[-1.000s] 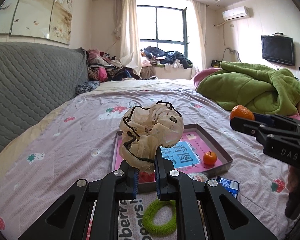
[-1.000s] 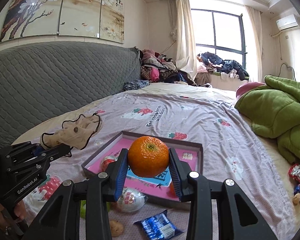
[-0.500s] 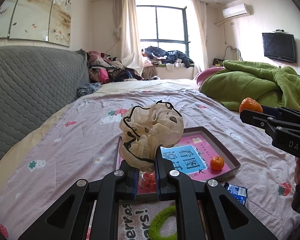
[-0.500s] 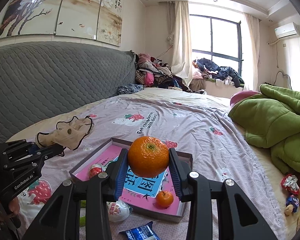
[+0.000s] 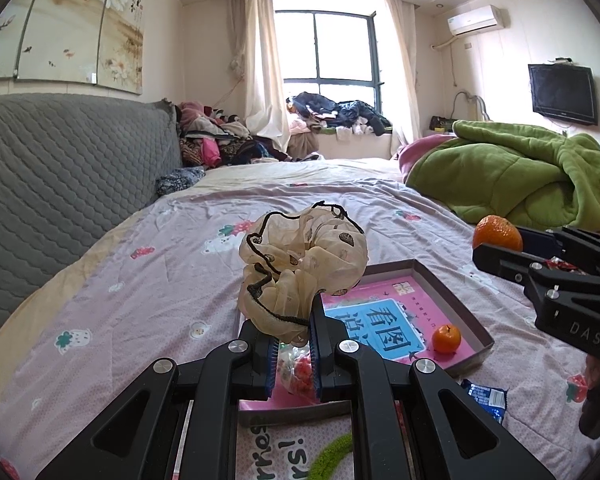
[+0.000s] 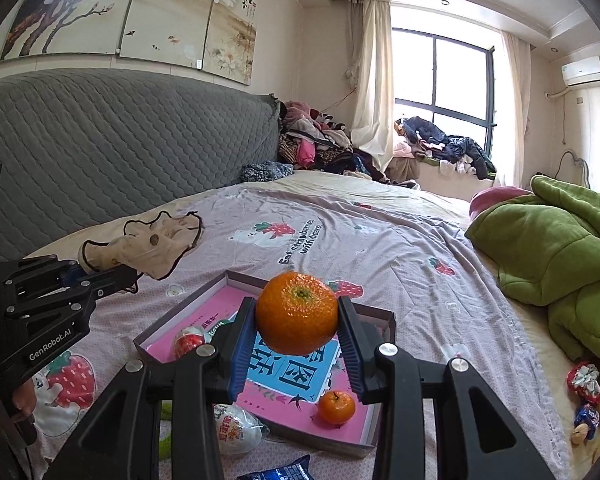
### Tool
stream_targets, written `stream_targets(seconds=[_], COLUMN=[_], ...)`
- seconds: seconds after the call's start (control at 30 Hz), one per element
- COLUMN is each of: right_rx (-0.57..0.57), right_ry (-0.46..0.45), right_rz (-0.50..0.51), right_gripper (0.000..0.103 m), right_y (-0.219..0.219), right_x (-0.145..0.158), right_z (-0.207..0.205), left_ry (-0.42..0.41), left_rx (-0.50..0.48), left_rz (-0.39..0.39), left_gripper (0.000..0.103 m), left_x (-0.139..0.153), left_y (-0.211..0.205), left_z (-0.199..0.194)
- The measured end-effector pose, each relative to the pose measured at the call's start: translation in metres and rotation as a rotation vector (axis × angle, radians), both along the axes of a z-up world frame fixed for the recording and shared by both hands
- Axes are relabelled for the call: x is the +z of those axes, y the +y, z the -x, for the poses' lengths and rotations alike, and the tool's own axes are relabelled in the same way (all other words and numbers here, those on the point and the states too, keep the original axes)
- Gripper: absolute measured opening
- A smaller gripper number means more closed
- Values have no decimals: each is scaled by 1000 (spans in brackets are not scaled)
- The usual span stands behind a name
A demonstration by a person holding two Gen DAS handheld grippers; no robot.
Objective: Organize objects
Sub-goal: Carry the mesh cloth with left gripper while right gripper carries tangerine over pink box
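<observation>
Both your hands have carried their loads forward over the bed since a second ago: the tray (image 6: 384, 322) now sits closer under the fingers, and the small orange (image 6: 336, 407) already lying in it shows plainly in front of the right gripper rather than hidden behind it. That puts you about over the drop zone — I judge the next step is lowering each item into the tray.

On the left, your left gripper (image 5: 293, 354) is pinched nearly closed on the lower edge of the scrunchie (image 5: 302, 270), a beige frilly one with dark trim that stands up above the fingertips, held over the tray's near left corner. A wrapped red sweet (image 5: 300, 372) shows through the gap beneath, lying in the tray, not gripped.

To the right, your right gripper (image 6: 296, 350) stands part-way open, blue pads pressed on either side of the big orange (image 6: 296, 312), held clear above the tray's printed sheet. Loose things wait beside the tray's near edge — a white egg-shaped packet (image 6: 236, 430) and a blue wrapper (image 6: 280, 470).
</observation>
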State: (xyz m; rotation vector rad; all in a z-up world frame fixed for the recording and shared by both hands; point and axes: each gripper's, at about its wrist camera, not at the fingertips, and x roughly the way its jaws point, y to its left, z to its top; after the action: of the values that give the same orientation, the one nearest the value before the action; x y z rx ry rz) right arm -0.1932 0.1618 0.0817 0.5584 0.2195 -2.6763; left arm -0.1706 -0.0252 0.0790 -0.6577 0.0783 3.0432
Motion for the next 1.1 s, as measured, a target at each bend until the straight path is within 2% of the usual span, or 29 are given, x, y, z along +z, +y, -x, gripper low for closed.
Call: stream_targets(seconds=[0.6,1.1], right_rx=[0,-5], right_ry=[-48,-132], right_rz=[-5,-23], right_gripper=[40,40], right_y=[-6,-10], right_x=[-17,-45], right_z=[26,51], left_ry=[-62,-169], left_rx=[10,14], left_rz=[1,-36], left_gripper=[13,13], left_x=[-10,-41], left_y=[-1,-11], left_z=[42,90])
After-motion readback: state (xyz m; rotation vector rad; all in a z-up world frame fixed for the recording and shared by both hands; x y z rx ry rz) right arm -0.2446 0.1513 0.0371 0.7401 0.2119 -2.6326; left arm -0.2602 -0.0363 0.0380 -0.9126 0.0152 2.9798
